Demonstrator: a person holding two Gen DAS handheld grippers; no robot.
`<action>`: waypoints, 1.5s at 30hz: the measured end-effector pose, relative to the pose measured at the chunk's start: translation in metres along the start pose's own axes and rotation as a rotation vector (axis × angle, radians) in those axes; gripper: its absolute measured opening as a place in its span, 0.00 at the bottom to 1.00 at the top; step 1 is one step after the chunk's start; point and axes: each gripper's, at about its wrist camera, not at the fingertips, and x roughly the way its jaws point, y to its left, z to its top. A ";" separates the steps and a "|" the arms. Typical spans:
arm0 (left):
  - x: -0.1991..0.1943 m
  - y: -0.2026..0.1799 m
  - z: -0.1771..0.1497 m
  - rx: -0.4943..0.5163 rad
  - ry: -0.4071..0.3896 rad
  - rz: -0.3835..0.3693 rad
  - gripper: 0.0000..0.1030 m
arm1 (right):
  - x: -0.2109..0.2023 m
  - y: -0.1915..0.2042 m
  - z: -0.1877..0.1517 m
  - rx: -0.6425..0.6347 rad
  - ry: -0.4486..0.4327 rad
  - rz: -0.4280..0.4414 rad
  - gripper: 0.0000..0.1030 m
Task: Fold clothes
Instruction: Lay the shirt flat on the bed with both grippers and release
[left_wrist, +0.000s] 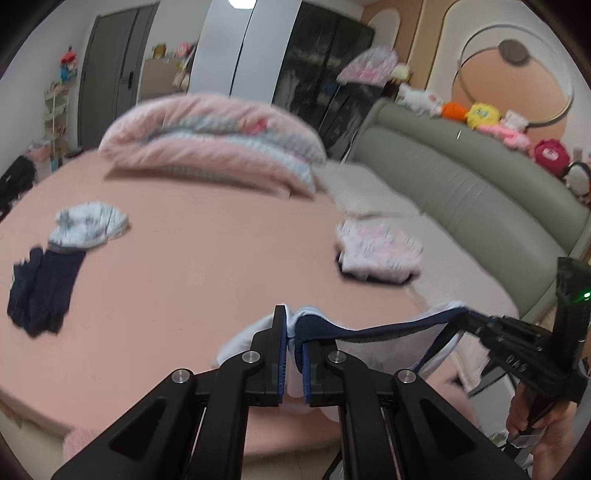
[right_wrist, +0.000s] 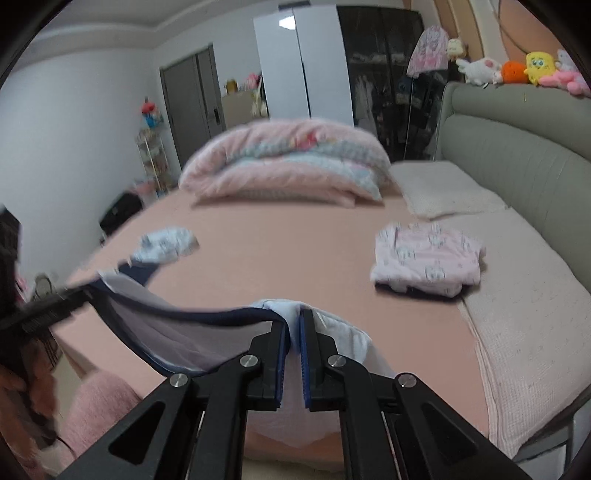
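White with a navy trim along its edge, the garment (left_wrist: 373, 334) is hanging stretched above the near edge of the pink bed (left_wrist: 192, 266). The left gripper (left_wrist: 294, 332) is pinching one end of it, jaws narrow on the cloth, and the right gripper (right_wrist: 293, 328) is clamping the other end likewise. The left wrist view is showing dark navy clothes (left_wrist: 40, 291) and a pale patterned piece (left_wrist: 88, 223) lying at the bed's left; the right wrist view is cropping these, perhaps partly behind the garment. Further right, a folded pink pile (right_wrist: 428, 264) is sitting near the grey headboard (right_wrist: 517, 162).
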 end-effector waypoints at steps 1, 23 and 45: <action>0.012 0.005 -0.009 -0.014 0.045 0.006 0.05 | 0.009 0.000 -0.006 0.000 0.032 0.000 0.04; -0.083 -0.015 0.191 0.091 -0.317 -0.028 0.05 | -0.100 0.005 0.239 -0.013 -0.462 0.127 0.04; 0.098 0.076 -0.078 -0.234 0.566 0.041 0.05 | 0.143 -0.075 -0.102 0.315 0.498 0.120 0.05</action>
